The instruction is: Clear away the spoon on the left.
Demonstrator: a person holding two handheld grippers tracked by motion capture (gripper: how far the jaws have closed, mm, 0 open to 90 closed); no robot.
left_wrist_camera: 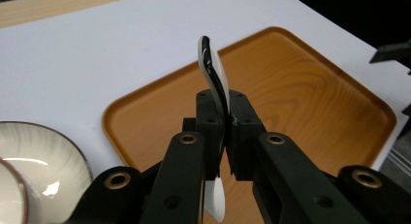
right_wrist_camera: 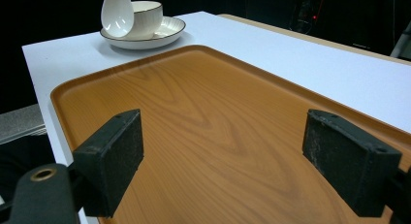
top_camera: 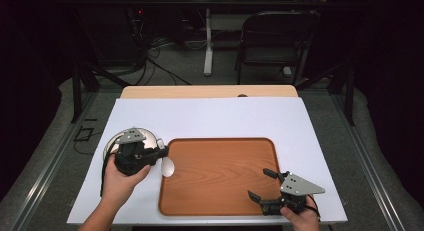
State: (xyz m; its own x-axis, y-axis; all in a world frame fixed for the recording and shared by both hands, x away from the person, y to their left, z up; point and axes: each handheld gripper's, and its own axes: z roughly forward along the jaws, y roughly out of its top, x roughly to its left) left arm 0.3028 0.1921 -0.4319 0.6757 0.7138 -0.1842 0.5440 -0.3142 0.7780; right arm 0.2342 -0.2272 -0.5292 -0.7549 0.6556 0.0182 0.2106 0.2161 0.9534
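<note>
My left gripper (top_camera: 163, 153) is shut on the handle of a white ceramic spoon (top_camera: 168, 167) and holds it over the left rim of the brown wooden tray (top_camera: 220, 191). In the left gripper view the spoon (left_wrist_camera: 215, 73) stands edge-on between the pads of the gripper (left_wrist_camera: 224, 132), with its bowl hanging below. My right gripper (top_camera: 260, 183) stands open over the tray's near right corner with nothing between its fingers. In the right gripper view my gripper (right_wrist_camera: 237, 151) looks across the tray (right_wrist_camera: 208, 117) toward the spoon (right_wrist_camera: 116, 13).
A white plate (top_camera: 146, 135) with a dark rim lies on the white table top left of the tray, partly under my left hand. A white cup (right_wrist_camera: 148, 18) stands on that plate (right_wrist_camera: 167, 32). Beyond the table stand a folding chair (top_camera: 272, 41) and cables.
</note>
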